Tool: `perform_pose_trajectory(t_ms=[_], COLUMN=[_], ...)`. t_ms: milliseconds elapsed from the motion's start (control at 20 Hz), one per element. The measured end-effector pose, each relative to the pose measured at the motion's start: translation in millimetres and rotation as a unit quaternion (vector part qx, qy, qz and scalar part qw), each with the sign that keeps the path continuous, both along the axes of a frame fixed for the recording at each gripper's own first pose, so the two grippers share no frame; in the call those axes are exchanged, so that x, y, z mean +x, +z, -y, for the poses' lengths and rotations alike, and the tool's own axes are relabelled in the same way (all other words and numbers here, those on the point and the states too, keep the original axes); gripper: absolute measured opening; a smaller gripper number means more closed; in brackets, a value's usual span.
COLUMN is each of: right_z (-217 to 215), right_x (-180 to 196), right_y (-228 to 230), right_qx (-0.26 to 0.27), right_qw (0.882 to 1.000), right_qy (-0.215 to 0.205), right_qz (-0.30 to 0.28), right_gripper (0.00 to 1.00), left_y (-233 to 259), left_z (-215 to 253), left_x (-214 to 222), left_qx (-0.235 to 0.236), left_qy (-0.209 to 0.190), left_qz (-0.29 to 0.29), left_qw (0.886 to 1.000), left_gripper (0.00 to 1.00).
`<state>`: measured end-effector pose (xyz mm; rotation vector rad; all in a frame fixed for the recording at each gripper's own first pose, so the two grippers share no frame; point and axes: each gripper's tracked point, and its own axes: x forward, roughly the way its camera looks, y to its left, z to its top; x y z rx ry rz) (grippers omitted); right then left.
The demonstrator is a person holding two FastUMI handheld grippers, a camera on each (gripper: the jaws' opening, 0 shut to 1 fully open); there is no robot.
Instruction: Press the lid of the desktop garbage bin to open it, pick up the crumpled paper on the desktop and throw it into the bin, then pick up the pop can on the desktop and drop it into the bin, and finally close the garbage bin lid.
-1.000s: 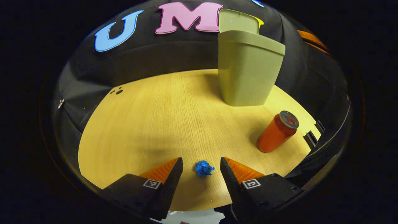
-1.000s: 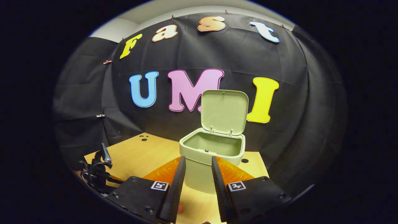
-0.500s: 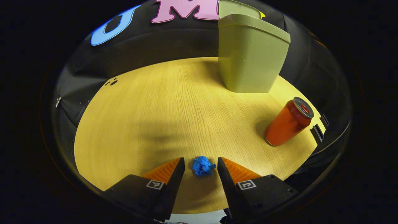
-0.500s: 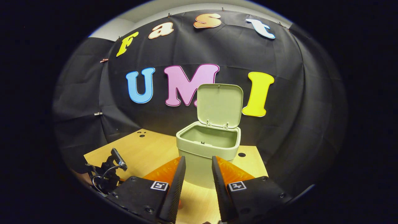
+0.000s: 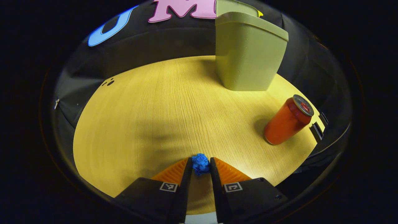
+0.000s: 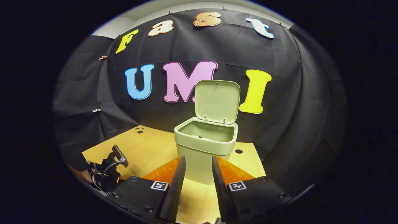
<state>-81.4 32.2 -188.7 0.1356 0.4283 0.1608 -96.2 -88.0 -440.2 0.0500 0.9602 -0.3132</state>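
The blue crumpled paper (image 5: 200,164) rests on the wooden desktop (image 5: 149,112), pinched between the fingers of my left gripper (image 5: 200,160), which is shut on it. An upright red pop can (image 5: 287,119) stands to the right, and behind it is the pale green bin (image 5: 248,53). In the right gripper view the bin (image 6: 202,149) has its lid (image 6: 217,98) standing up and its inside looks bare. My right gripper (image 6: 198,159) hovers in front of the bin, open, with nothing between its fingers. The left gripper (image 6: 107,169) shows low at the left.
The desktop's front edge runs just below the left gripper's fingers. Two small dark holes (image 5: 108,82) mark the far left of the desktop, and one hole (image 6: 238,151) lies right of the bin. Black cloth walls close in behind and beside the table.
My left gripper has closed from wide open onto the blue paper, after sliding forward around it. The right gripper has drifted slightly, keeping the same gap.
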Motion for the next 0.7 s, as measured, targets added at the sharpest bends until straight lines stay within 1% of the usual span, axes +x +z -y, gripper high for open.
perform_pose_trajectory(t_ms=[150, 200, 250, 350, 400, 550, 600, 700], right_z=[-5, -6, -8, -13, -15, -21, -23, -25], right_x=[0, 1, 0, 0, 1, 0, 1, 0], right_y=[-2, -3, -4, -5, -5, -6, -6, -7], right_qx=[0.002, 0.003, 0.005, 0.009, 0.010, 0.012, 0.013, 0.013], right_qw=[1.000, 1.000, 1.000, 1.000, 1.000, 1.000, 1.000, 0.999], right_qy=[0.006, 0.009, 0.011, 0.015, 0.017, 0.024, 0.026, 0.030], right_qz=[-0.001, -0.002, -0.003, -0.004, -0.004, -0.004, -0.004, -0.005], right_gripper=[0.55, 0.55, 0.55, 0.56, 0.57, 0.56, 0.57, 0.56], left_y=[29, 40, 53, 81, 94, 137, 151, 180], left_z=[-2, -3, -4, -5, -6, -8, -9, -9], left_x=[14, 20, 27, 40, 47, 66, 73, 87], left_qx=[-0.015, -0.021, -0.028, -0.041, -0.048, -0.068, -0.075, -0.090], left_qy=[0.010, 0.015, 0.019, 0.028, 0.033, 0.043, 0.045, 0.048], left_qz=[0.031, 0.043, 0.056, 0.084, 0.098, 0.140, 0.154, 0.182], left_qw=[0.999, 0.999, 0.998, 0.995, 0.994, 0.987, 0.984, 0.978], left_gripper=[0.40, 0.43, 0.40, 0.40, 0.43, 0.43, 0.40, 0.40])
